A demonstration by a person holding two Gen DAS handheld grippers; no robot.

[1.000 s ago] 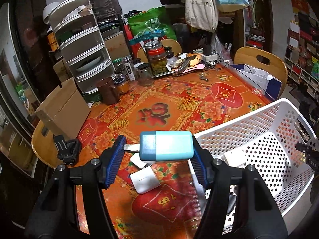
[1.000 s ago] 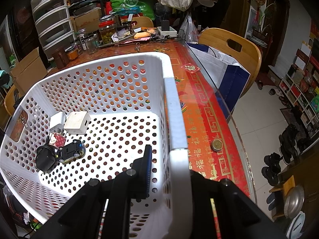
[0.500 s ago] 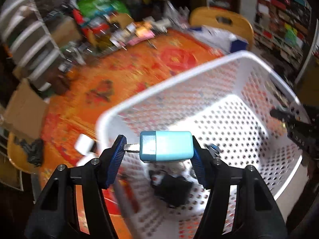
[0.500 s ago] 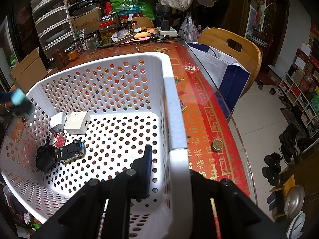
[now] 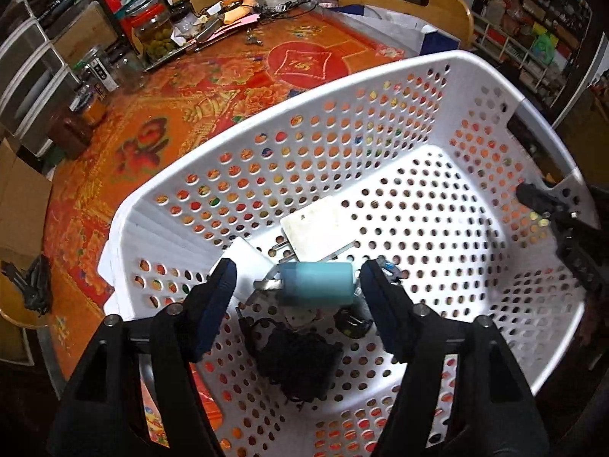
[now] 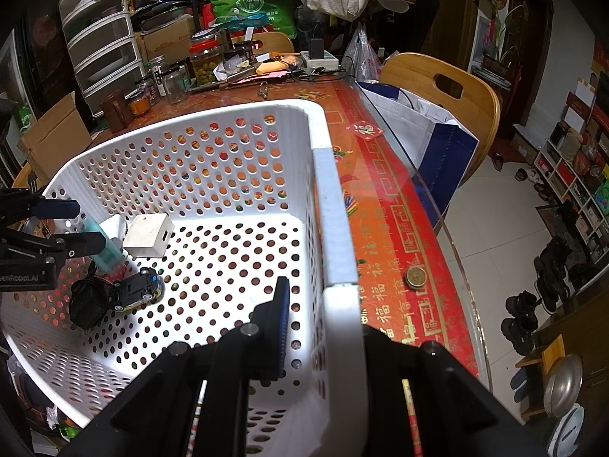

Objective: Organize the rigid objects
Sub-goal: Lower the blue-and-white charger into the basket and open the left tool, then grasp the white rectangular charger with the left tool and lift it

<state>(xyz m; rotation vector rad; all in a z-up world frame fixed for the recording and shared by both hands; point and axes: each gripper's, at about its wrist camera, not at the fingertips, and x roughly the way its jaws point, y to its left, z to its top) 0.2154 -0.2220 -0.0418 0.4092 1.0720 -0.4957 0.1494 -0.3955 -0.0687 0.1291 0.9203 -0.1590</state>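
A white perforated basket (image 5: pixel 437 87) stands on the red patterned table. My left gripper (image 5: pixel 297 285) hangs over its left end with the fingers spread apart. A teal block (image 5: pixel 316 283), blurred, is between them and touches neither pad; it also shows in the right wrist view (image 6: pixel 104 253). Below it lie a white box (image 6: pixel 148 236), a toy car (image 6: pixel 137 289) and a black bundle (image 5: pixel 297 358). My right gripper (image 6: pixel 323 327) is shut on the basket's right rim (image 6: pixel 335 228); the outer finger is hidden behind the rim.
Jars (image 5: pixel 154 32), drawers (image 6: pixel 101 45) and clutter line the table's far side. A cardboard box (image 5: pixel 19 198) stands at the left. Wooden chairs (image 6: pixel 449 87) and a blue and white bag (image 6: pixel 430 129) stand at the right edge. A coin (image 6: pixel 415 277) lies beside the basket.
My left gripper carried the teal block from over the table to over the basket, then opened; the block has left the pads. The right gripper has not moved.
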